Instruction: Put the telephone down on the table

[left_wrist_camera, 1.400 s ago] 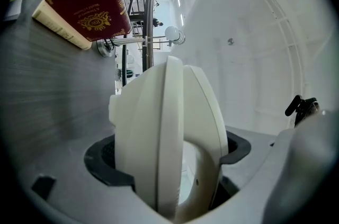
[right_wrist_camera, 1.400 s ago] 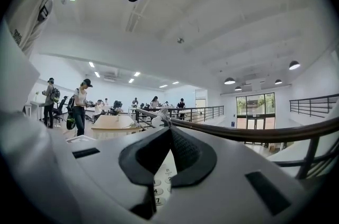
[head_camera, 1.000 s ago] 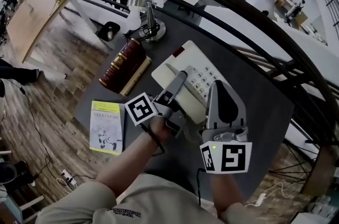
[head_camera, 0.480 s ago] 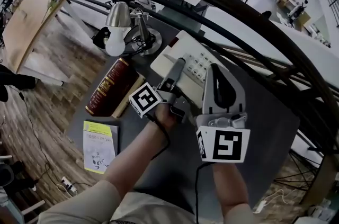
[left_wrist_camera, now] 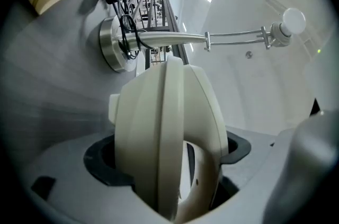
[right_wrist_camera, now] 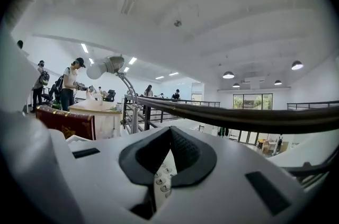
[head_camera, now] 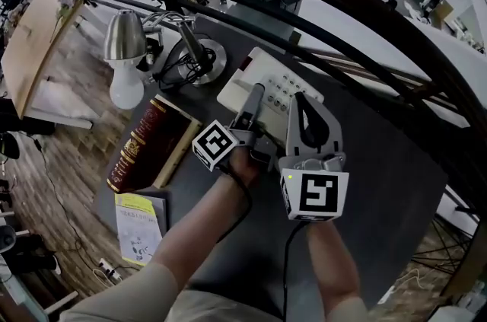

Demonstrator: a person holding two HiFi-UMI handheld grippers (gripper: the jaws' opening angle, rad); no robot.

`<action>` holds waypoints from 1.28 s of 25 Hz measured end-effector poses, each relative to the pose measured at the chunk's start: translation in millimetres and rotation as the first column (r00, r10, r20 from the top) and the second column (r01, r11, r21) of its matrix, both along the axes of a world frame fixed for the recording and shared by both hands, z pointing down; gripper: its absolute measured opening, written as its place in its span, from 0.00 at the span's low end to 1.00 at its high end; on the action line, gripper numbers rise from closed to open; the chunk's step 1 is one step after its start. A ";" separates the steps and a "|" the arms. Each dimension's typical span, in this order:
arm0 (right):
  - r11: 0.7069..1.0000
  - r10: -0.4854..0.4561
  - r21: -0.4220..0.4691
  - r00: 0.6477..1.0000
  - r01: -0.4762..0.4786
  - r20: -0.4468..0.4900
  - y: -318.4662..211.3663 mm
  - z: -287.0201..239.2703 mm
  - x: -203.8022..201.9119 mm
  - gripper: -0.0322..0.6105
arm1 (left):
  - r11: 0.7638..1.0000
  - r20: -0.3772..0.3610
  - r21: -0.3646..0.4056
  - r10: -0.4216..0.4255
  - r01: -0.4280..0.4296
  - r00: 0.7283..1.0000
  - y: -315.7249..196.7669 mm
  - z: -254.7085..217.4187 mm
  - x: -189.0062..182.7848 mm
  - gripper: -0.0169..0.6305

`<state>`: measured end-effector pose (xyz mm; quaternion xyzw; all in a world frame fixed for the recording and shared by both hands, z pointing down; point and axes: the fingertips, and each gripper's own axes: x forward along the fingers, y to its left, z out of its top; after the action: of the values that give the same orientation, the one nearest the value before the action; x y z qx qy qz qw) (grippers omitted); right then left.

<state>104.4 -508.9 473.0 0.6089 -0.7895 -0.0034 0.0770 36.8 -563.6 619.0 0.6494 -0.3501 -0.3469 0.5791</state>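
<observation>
The white telephone point(head_camera: 257, 75) lies on the dark table point(head_camera: 380, 161) below the railing, with its keypad facing up. My left gripper point(head_camera: 256, 92) reaches over the telephone's near left part. It is shut on the cream handset point(left_wrist_camera: 164, 127), which stands on edge between the jaws and fills the left gripper point(left_wrist_camera: 167, 157) view. My right gripper point(head_camera: 301, 98) hovers just right of it over the keypad. Its jaws are together with nothing held, and keypad buttons point(right_wrist_camera: 163, 178) show through the slit at the right gripper point(right_wrist_camera: 168, 159).
A silver desk lamp point(head_camera: 125, 39) with a round base point(head_camera: 199, 58) stands far left of the telephone. A dark red book point(head_camera: 144, 145) and a yellow booklet point(head_camera: 138, 225) lie at the table's left edge. A dark railing point(head_camera: 342, 8) curves behind the table.
Both grippers have shifted slightly farther over the telephone, and the head view has swung so the lamp and book slide left. The left gripper keeps its hold on the handset.
</observation>
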 end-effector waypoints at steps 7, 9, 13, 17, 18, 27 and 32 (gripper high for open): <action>0.995 0.017 -0.099 0.998 -0.010 0.062 0.6 49.7 7.9 0.05 | 0.994 -0.046 -0.093 -0.059 0.054 0.997 -14.4 43.7 10.3 0.74; 0.993 0.026 -0.115 0.996 -0.017 0.079 -0.9 56.2 10.7 0.05 | 0.994 -0.039 -0.085 -0.072 0.068 0.997 -20.4 47.5 13.7 0.74; 0.991 0.042 -0.133 0.992 -0.026 0.115 1.5 64.4 17.9 0.05 | 0.994 -0.003 -0.072 -0.082 0.082 0.997 -30.7 54.0 19.4 0.74; 0.986 0.065 -0.163 0.988 -0.042 0.141 3.5 74.1 26.6 0.05 | 0.994 0.113 -0.084 -0.058 0.068 0.992 -38.8 59.9 23.9 0.74; 0.984 0.067 -0.171 0.988 -0.042 0.141 4.2 76.0 27.0 0.05 | 0.993 0.119 -0.096 -0.051 0.063 0.992 -39.0 61.1 24.1 0.74; 0.977 0.049 -0.211 0.991 -0.022 0.127 15.1 73.3 24.0 0.05 | 0.974 0.215 -0.212 -0.028 0.075 0.976 -38.3 63.5 20.5 0.74; 0.974 0.047 -0.226 0.990 -0.016 0.136 21.6 65.8 24.2 0.05 | 0.930 0.363 -0.363 0.089 0.053 0.927 -23.8 74.2 19.3 0.77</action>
<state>128.6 -487.2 538.8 0.6074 -0.7785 0.1299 0.0896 56.1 -587.4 693.2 0.5871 -0.5063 -0.1399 0.6160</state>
